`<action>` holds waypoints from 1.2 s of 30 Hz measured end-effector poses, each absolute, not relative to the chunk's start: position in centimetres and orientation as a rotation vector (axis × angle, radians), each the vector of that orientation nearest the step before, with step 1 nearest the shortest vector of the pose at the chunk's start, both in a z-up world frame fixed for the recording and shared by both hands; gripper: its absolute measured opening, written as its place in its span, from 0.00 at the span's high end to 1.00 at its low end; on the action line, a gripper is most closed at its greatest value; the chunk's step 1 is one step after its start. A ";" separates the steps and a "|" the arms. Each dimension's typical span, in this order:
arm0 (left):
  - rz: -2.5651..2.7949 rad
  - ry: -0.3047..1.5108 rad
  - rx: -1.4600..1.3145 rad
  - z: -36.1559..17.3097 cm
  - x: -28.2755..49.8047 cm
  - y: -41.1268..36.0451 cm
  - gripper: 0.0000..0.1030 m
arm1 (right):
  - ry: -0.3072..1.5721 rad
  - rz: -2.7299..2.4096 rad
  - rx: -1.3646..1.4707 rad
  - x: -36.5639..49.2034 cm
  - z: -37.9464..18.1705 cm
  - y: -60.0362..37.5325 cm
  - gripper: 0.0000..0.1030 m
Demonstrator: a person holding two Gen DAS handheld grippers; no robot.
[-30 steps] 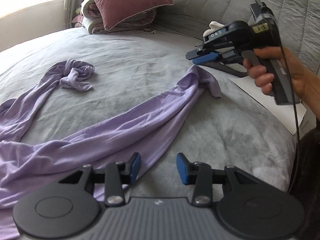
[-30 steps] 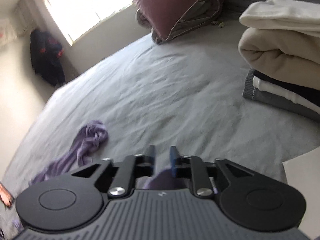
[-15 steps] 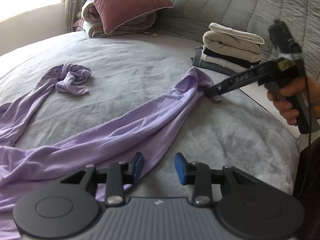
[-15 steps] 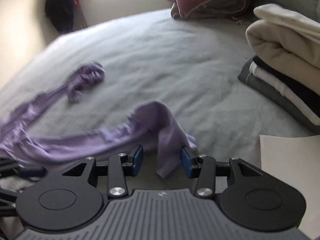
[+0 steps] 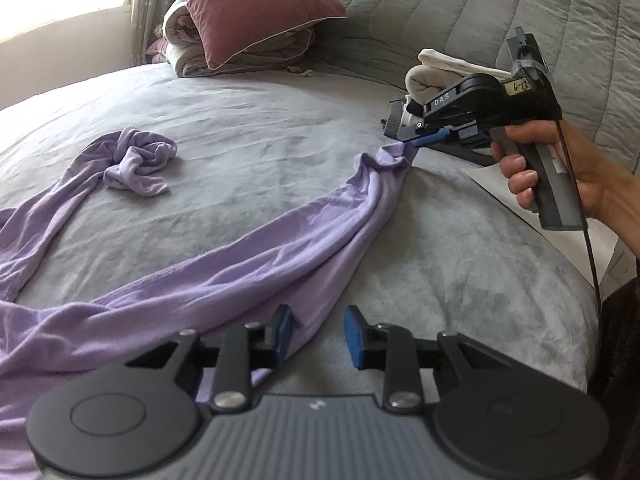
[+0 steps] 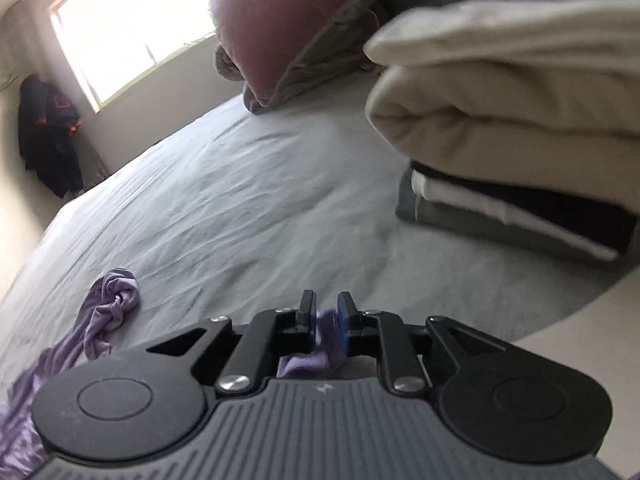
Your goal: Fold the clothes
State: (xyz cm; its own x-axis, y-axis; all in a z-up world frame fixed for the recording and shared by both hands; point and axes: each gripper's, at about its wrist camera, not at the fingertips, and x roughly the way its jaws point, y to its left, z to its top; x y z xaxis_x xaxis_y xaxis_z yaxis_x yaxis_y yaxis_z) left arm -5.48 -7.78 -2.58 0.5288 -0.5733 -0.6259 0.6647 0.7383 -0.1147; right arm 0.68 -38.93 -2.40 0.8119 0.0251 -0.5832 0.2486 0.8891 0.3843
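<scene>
Grey bed [image 5: 240, 128]. Right tool [image 6: 326, 312] pinches the lilac garment [image 5: 248, 268] at its far end; left tool [image 5: 318, 334] gapes empty over the near hem. Pull taut, flatten the roped cloth before creasing.

The right gripper [image 6: 326, 320], open around the garment [image 5: 248, 264] end half a second ago, is now clamping it, lifting it beside the stack [image 6: 520, 128].
</scene>
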 end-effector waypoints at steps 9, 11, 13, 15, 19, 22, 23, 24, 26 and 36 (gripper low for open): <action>-0.735 0.677 0.154 -2.5 -5.5 -8.3 0.72 | 0.739 -0.119 0.394 -0.8 -3.1 -38.3 0.58; -0.733 0.678 0.149 -2.5 -5.5 -8.3 0.72 | 0.755 -0.097 0.378 -0.9 -3.2 -37.7 0.58; -0.730 0.678 0.148 -2.6 -5.5 -8.4 0.72 | 0.771 -0.075 0.361 -0.9 -3.3 -37.1 0.58; -0.729 0.675 0.154 -2.5 -5.6 -8.5 0.72 | 0.788 -0.053 0.345 -1.0 -3.4 -36.4 0.58; -0.736 0.666 0.168 -2.6 -5.9 -8.6 0.72 | 0.783 -0.056 0.306 0.0 -4.0 -35.6 0.58; -0.736 0.659 0.178 -2.6 -6.0 -8.7 0.72 | 0.762 -0.071 0.290 1.1 -4.4 -35.5 0.59; -0.736 0.655 0.185 -2.6 -6.0 -8.8 0.72 | 0.753 -0.078 0.286 1.4 -4.6 -35.5 0.59; -0.736 0.647 0.198 -2.6 -6.2 -8.9 0.72 | 0.742 -0.087 0.281 1.8 -4.7 -35.5 0.62; -0.736 0.630 0.227 -2.7 -6.5 -9.1 0.73 | 0.712 -0.118 0.267 2.3 -5.1 -35.5 0.69; -0.683 0.555 0.356 -2.7 -7.4 -10.3 0.99 | 0.610 -0.188 0.300 0.4 -4.1 -36.9 0.97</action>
State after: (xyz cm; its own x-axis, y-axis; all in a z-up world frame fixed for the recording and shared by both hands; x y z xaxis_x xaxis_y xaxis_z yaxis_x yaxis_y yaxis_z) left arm -7.44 -10.28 -2.66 0.6408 -0.4937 -0.5879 0.6767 0.7248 0.1289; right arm 0.39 -36.90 -4.09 0.8048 -0.0854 -0.5874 0.2610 0.9397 0.2209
